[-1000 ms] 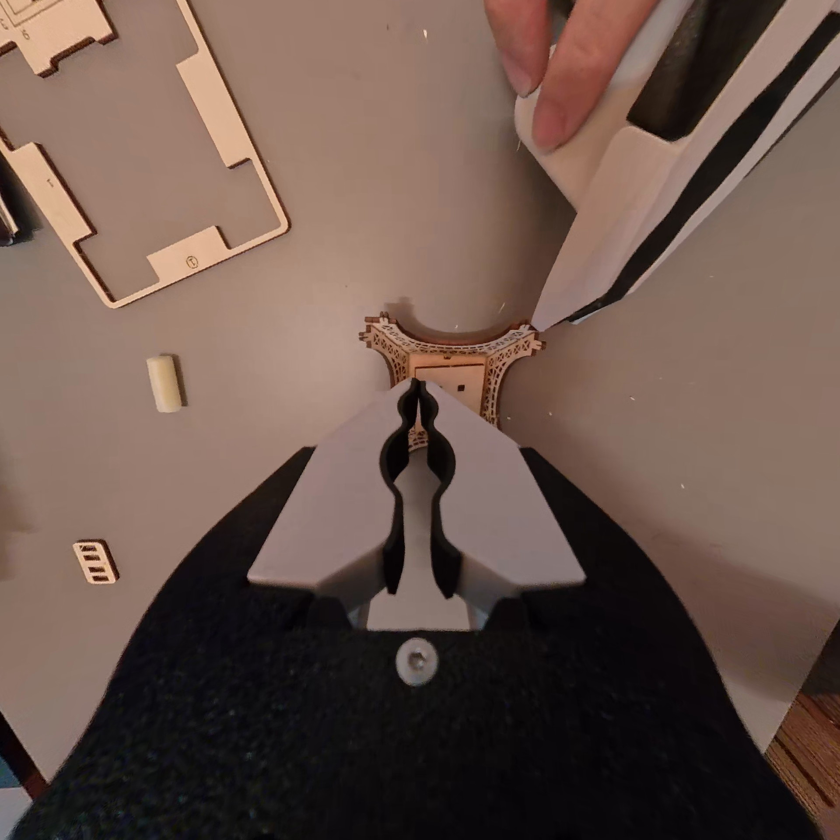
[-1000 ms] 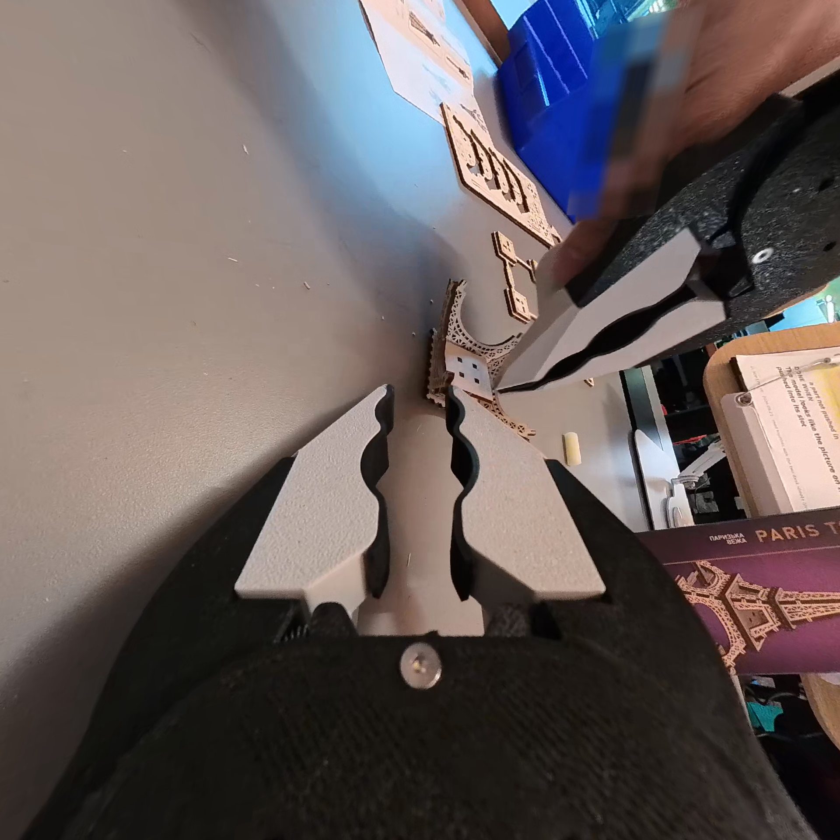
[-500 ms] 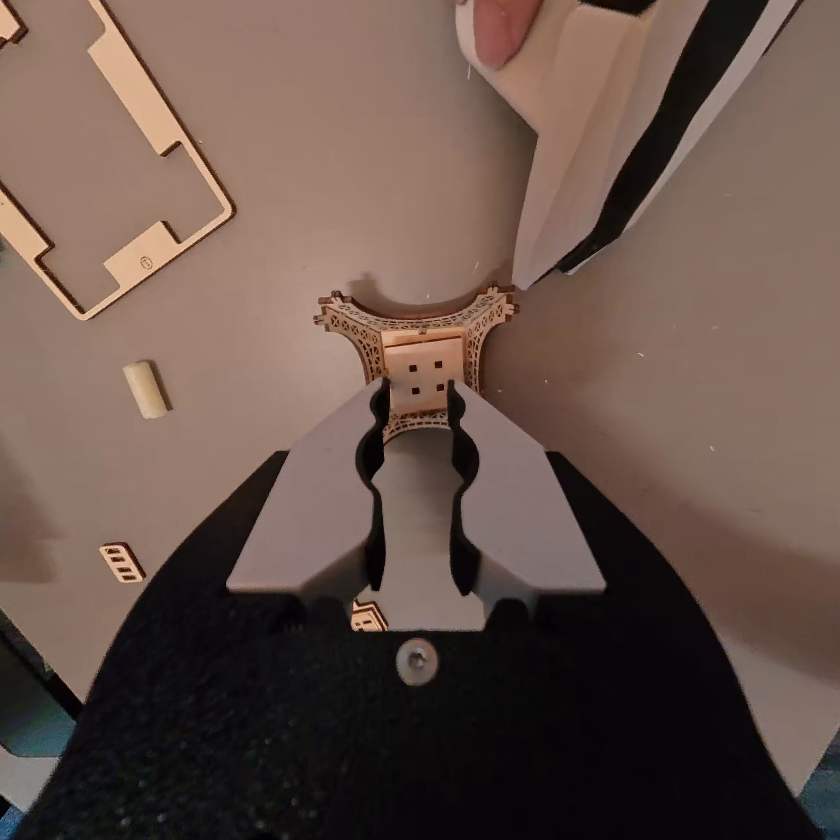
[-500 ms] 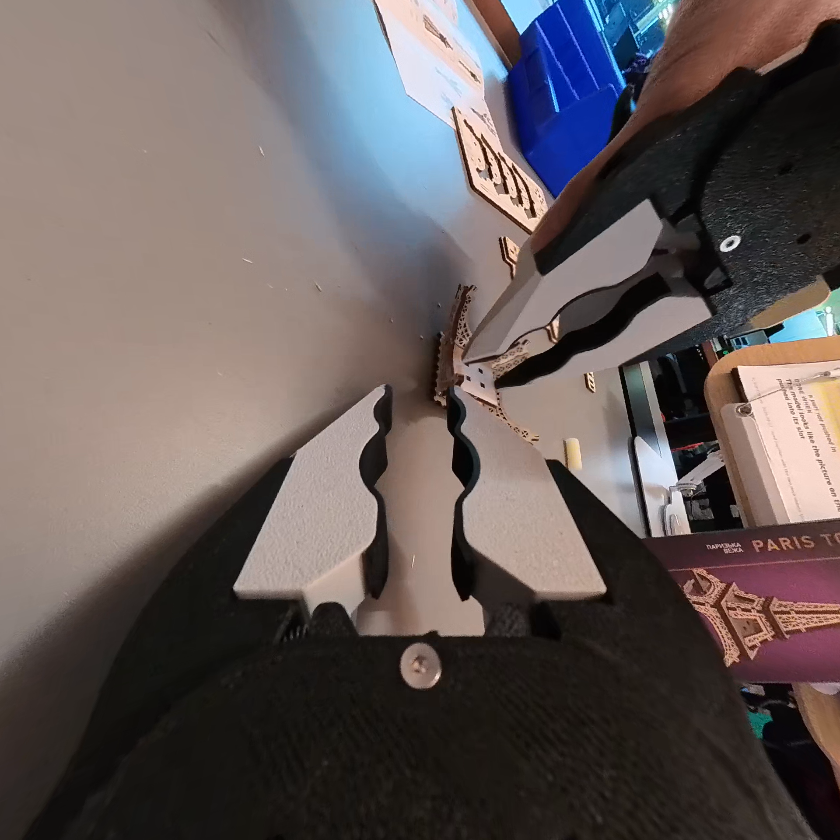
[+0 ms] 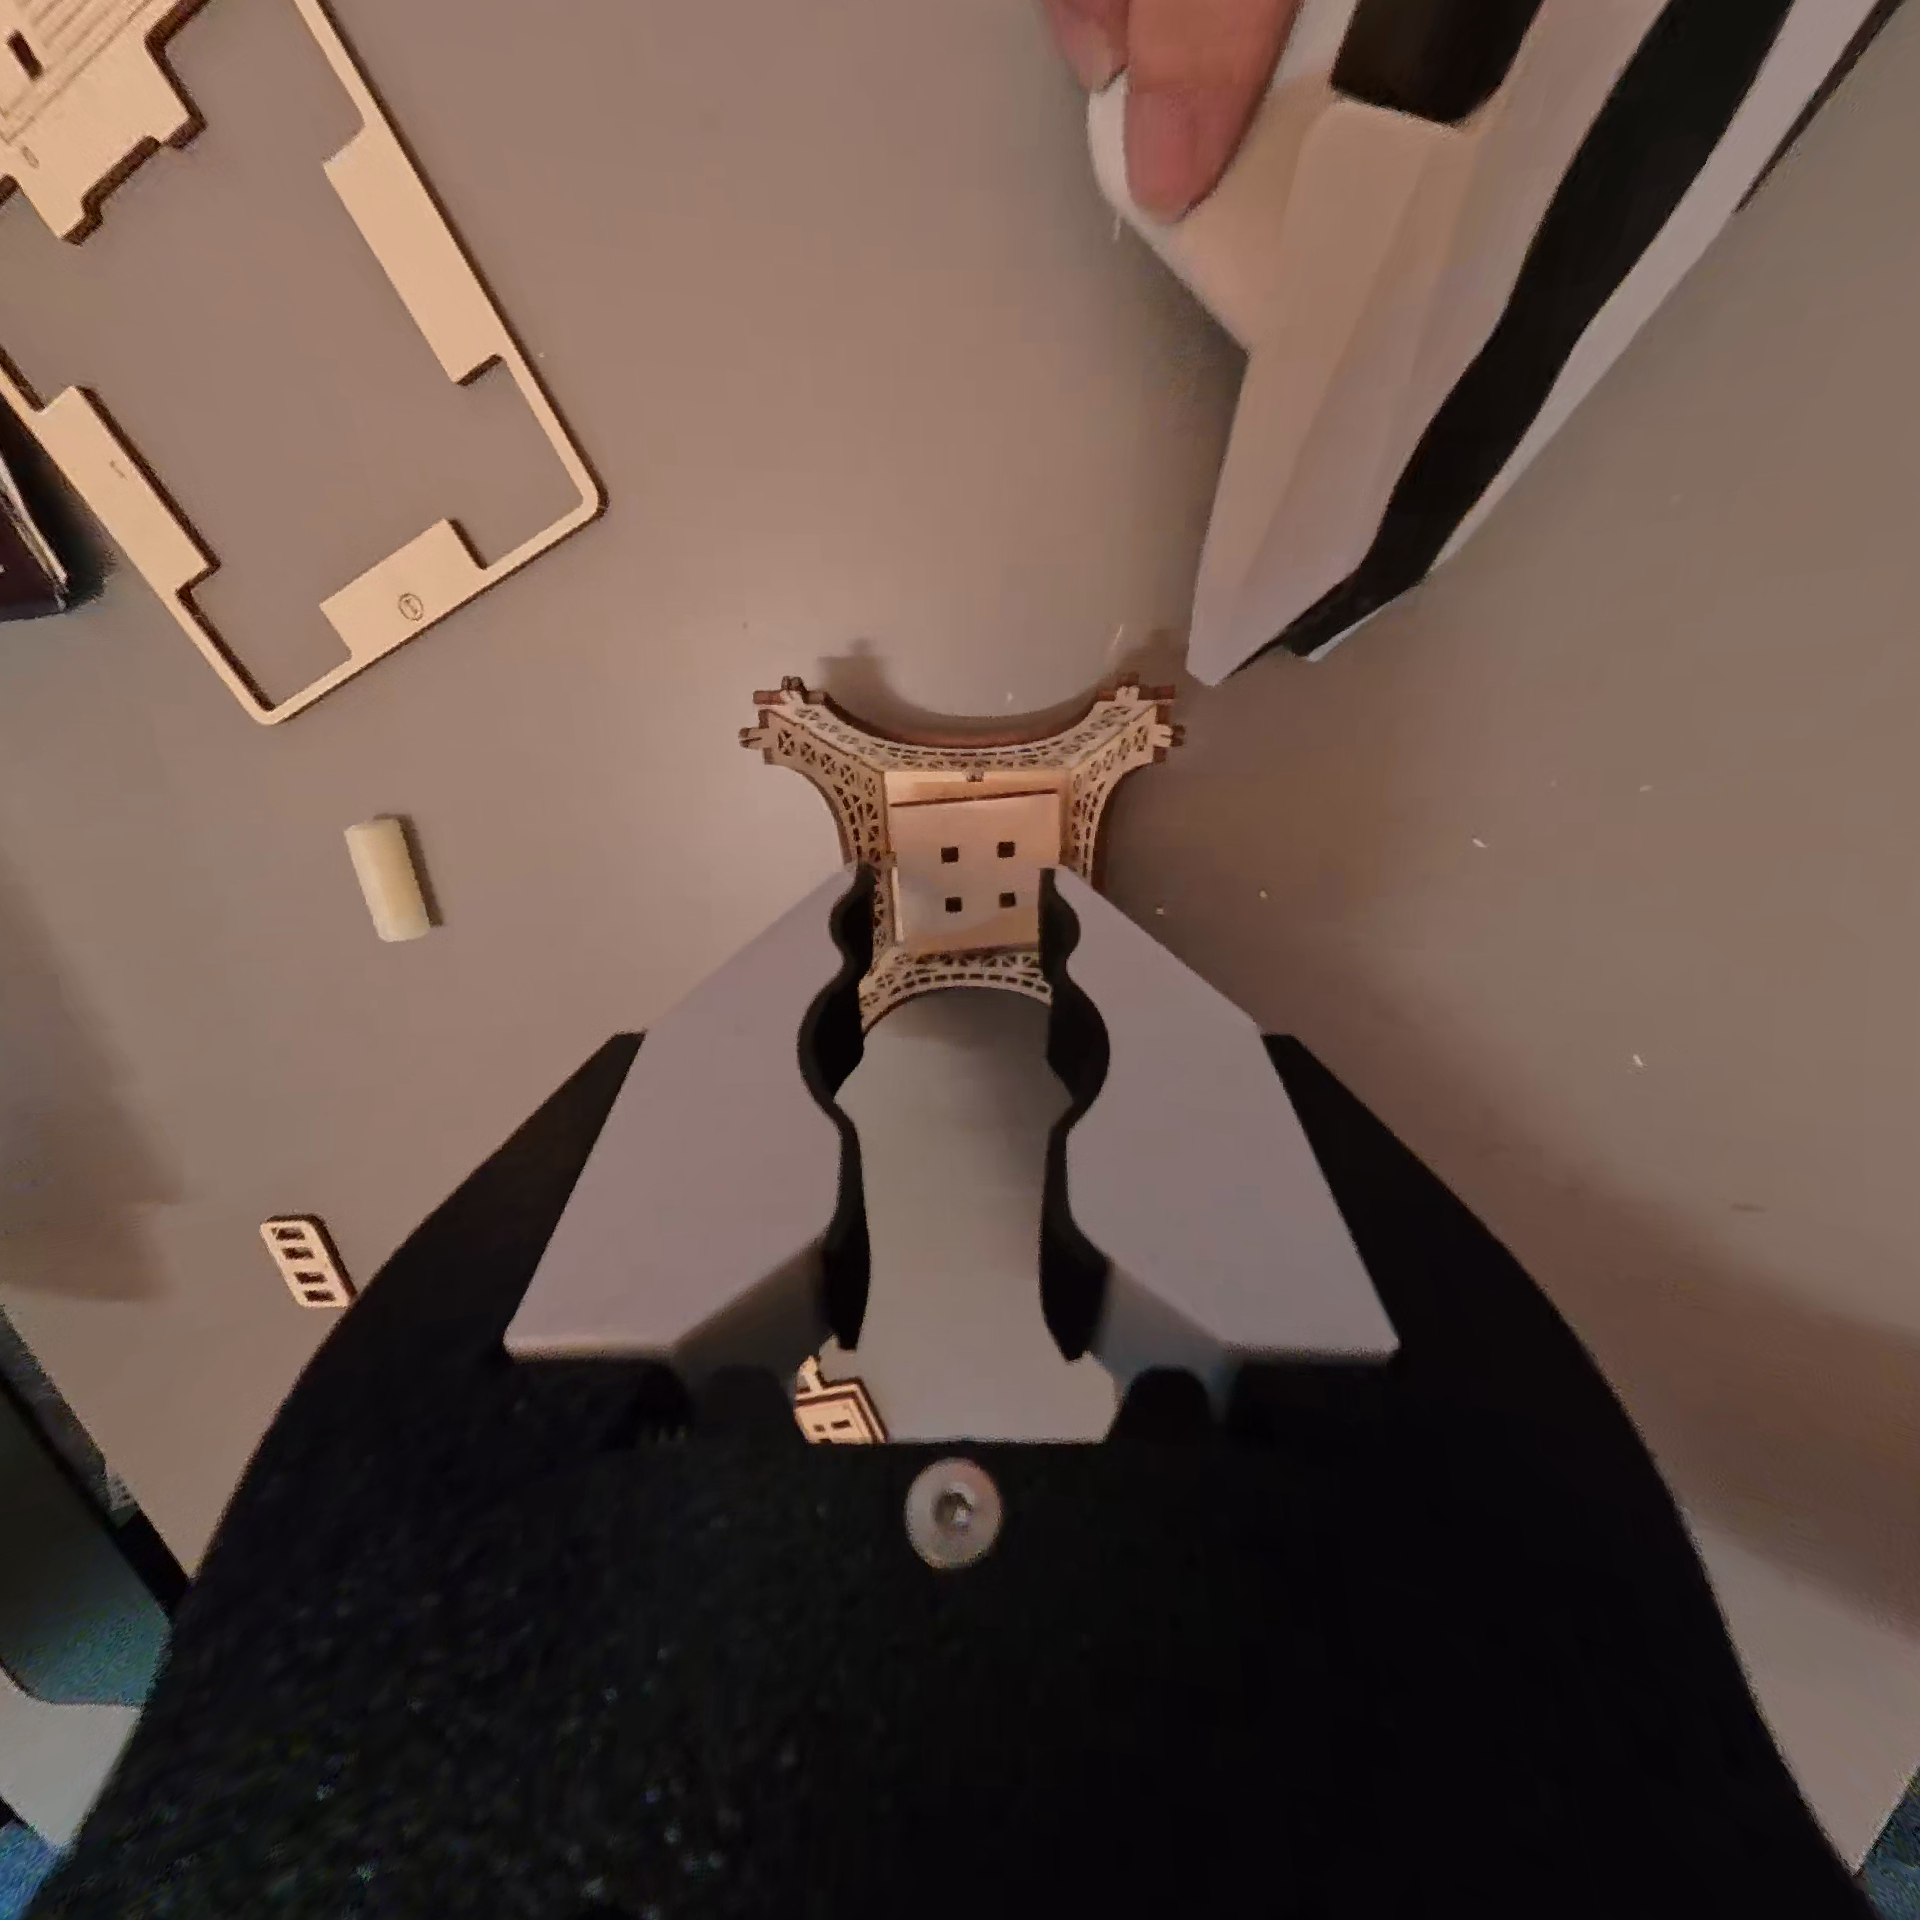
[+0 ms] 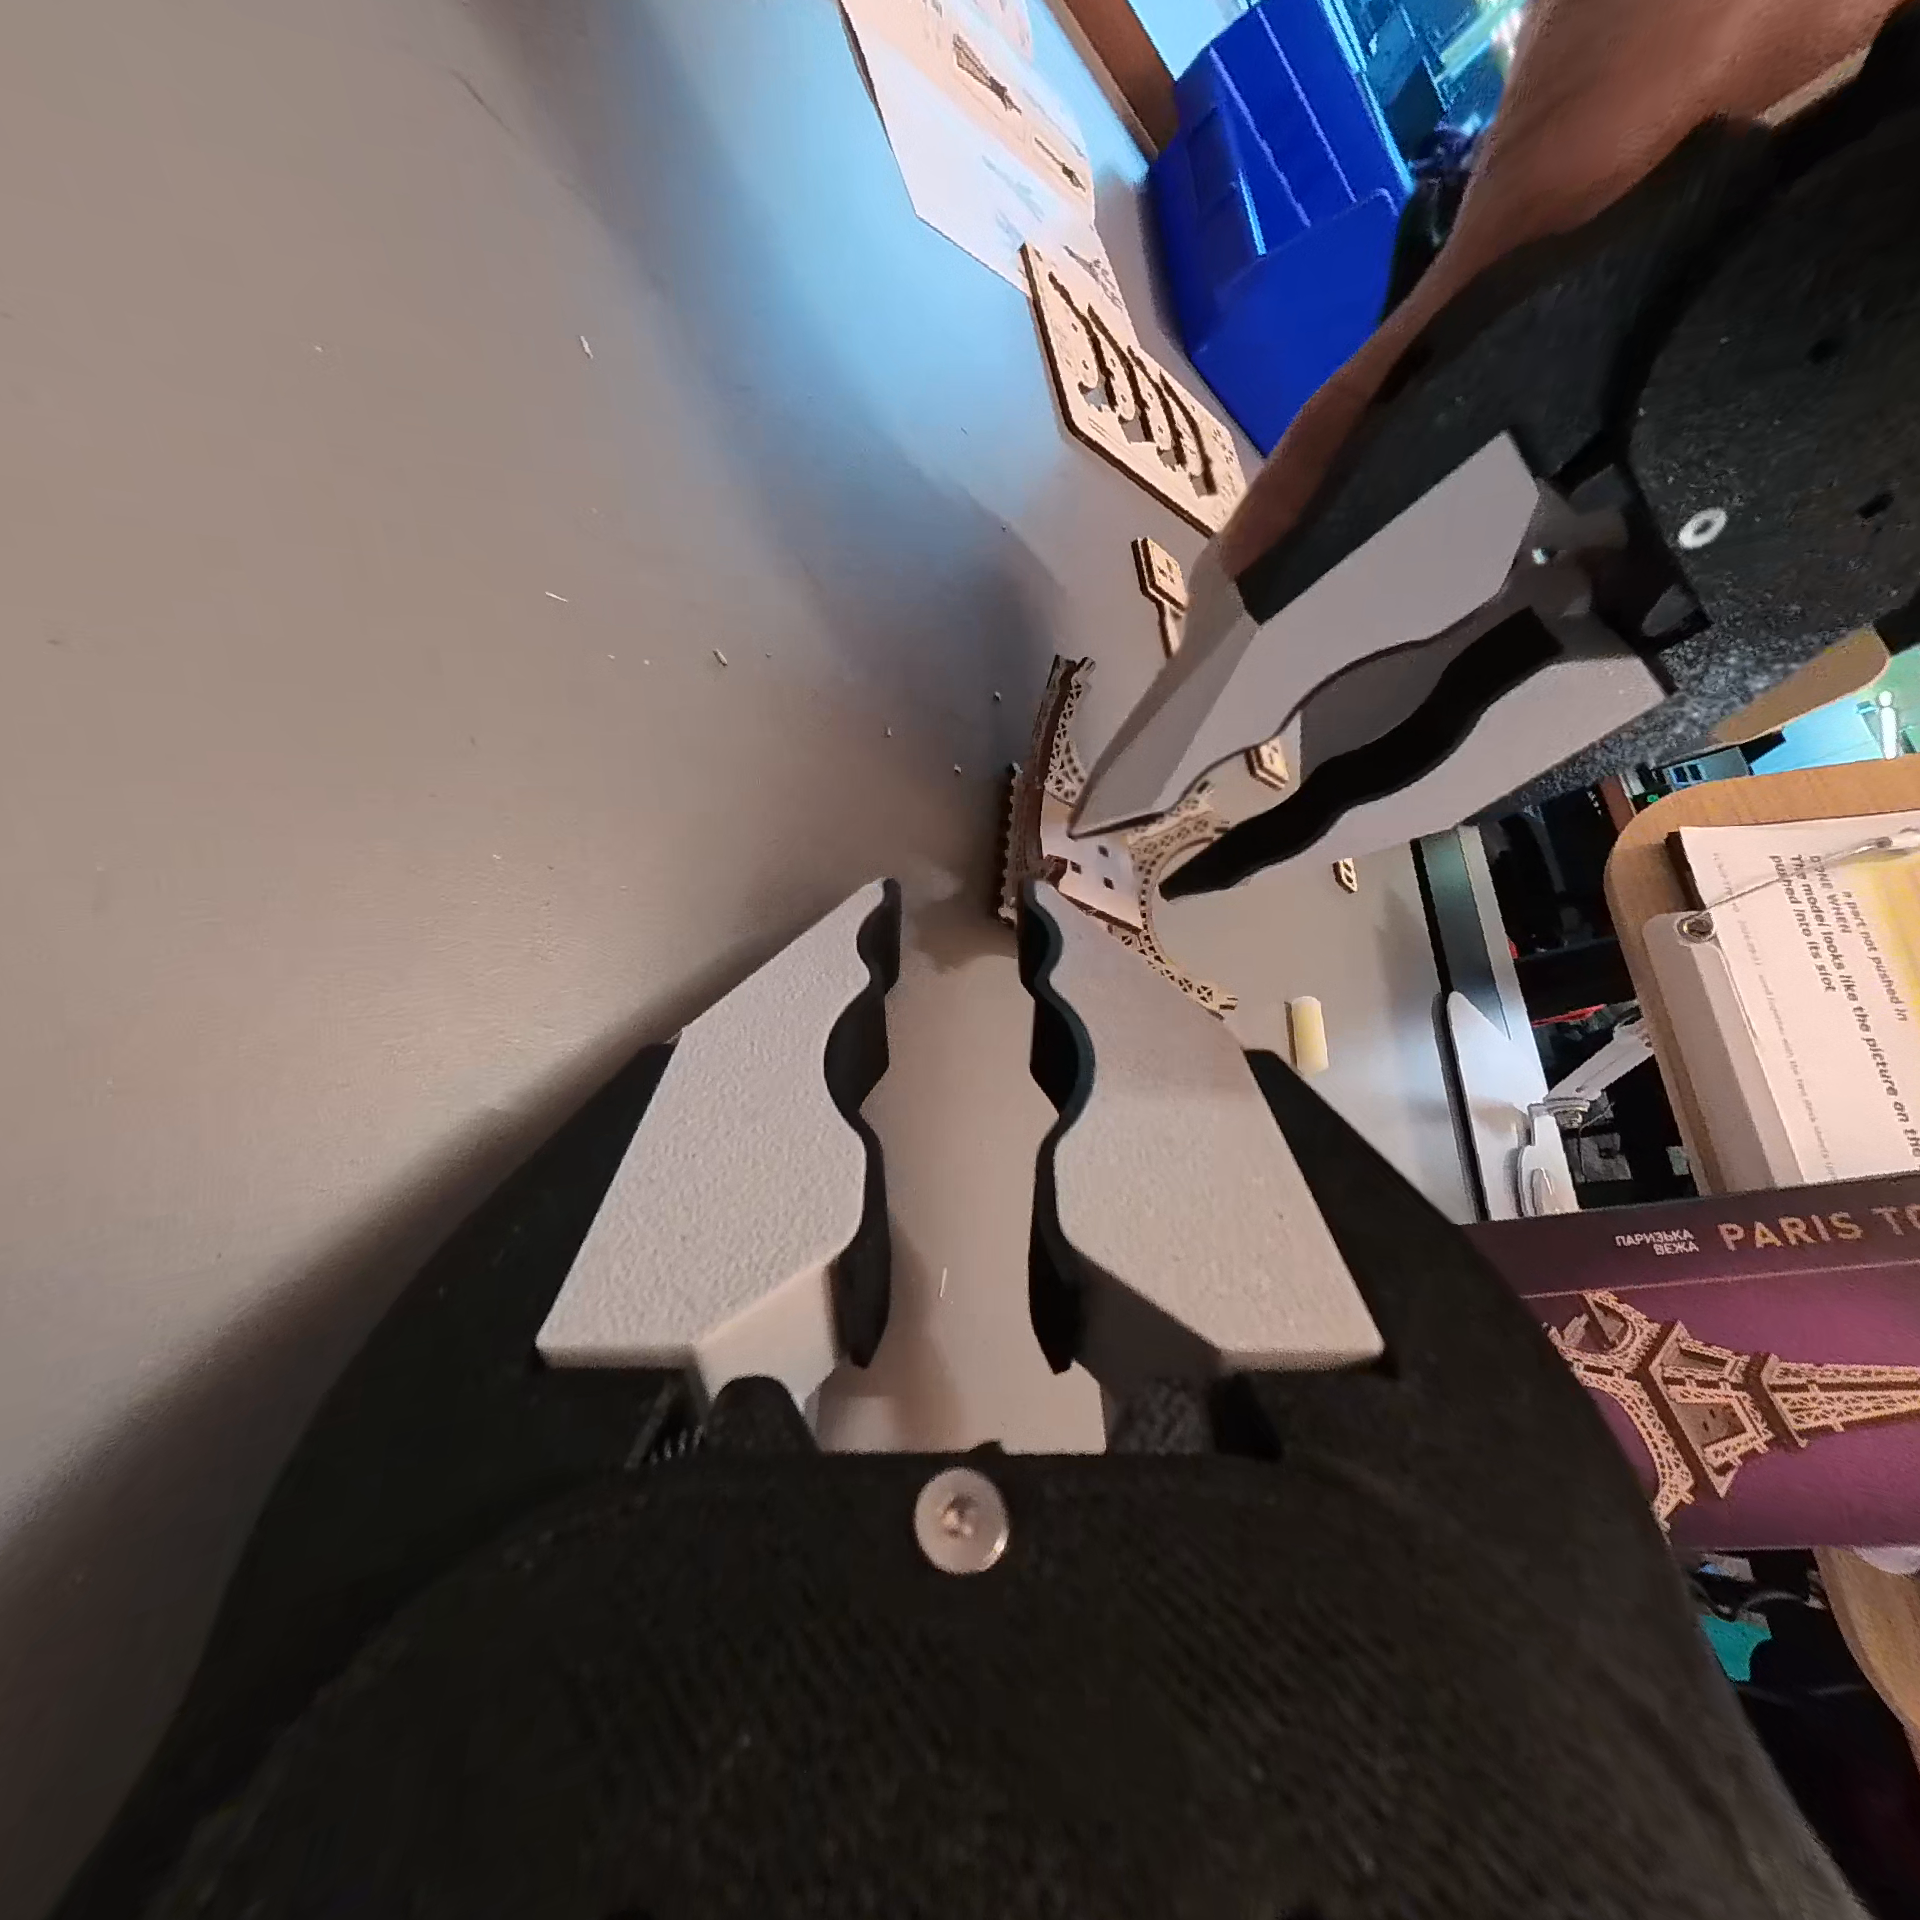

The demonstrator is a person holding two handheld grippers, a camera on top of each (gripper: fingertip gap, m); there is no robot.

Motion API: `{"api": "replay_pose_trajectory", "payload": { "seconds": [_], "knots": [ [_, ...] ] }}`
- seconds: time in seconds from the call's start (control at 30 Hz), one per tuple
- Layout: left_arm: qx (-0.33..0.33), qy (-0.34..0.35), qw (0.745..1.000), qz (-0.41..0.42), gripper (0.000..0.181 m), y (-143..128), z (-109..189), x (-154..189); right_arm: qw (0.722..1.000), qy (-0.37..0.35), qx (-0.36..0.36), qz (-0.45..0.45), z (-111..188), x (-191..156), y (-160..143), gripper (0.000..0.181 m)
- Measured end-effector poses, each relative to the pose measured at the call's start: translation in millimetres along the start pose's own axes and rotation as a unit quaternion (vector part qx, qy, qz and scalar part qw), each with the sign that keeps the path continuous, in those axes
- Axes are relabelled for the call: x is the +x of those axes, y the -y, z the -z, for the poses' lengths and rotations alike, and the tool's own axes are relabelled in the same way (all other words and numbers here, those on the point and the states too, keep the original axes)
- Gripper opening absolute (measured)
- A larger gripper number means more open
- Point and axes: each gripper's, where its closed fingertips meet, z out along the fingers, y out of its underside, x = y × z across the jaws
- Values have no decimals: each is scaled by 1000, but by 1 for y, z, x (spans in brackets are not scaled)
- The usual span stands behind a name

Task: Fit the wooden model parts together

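Observation:
The wooden lattice tower base (image 5: 966,831), with a square platform pierced by small holes, stands on the grey table (image 5: 727,312). My left gripper (image 5: 956,894) is open, and its fingertips straddle the near side of the platform. My right gripper (image 5: 1262,655) comes in from the upper right, with its tips just off the model's far right corner. In the right wrist view my right gripper (image 6: 958,899) is open and empty, right beside the edge of the tower base (image 6: 1101,868). The left gripper (image 6: 1127,862) hangs over the model from the right.
An emptied wooden parts sheet (image 5: 499,436), a cream cylinder (image 5: 390,878) and a small slotted wooden piece (image 5: 307,1262) lie to the left. The right wrist view shows another parts sheet (image 6: 1122,405), an instruction sheet (image 6: 987,135), a blue bin (image 6: 1299,208), a purple box (image 6: 1714,1351) and a clipboard (image 6: 1818,987).
My left gripper has gone from shut to open and now straddles the model's platform. My right gripper has stayed open and shifted slightly by the model's corner.

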Motion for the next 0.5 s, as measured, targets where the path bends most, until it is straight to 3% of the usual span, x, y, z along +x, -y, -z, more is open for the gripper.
{"api": "replay_pose_trajectory", "payload": {
  "seconds": [0.03, 0.33, 0.5],
  "knots": [
    [0, 2, 1000, 2, 31, 0, -1, 1, 1000, -1, -1, -4, 1, 1, -1, 21],
    [26, -2, 1000, 16, 37, 2, -5, 4, 996, -67, -1, -58, 4, 28, -4, 35],
    [27, 2, 999, 19, 36, 3, -6, 3, 995, -83, -21, -54, -1, 33, -10, 31]
  ]
}}
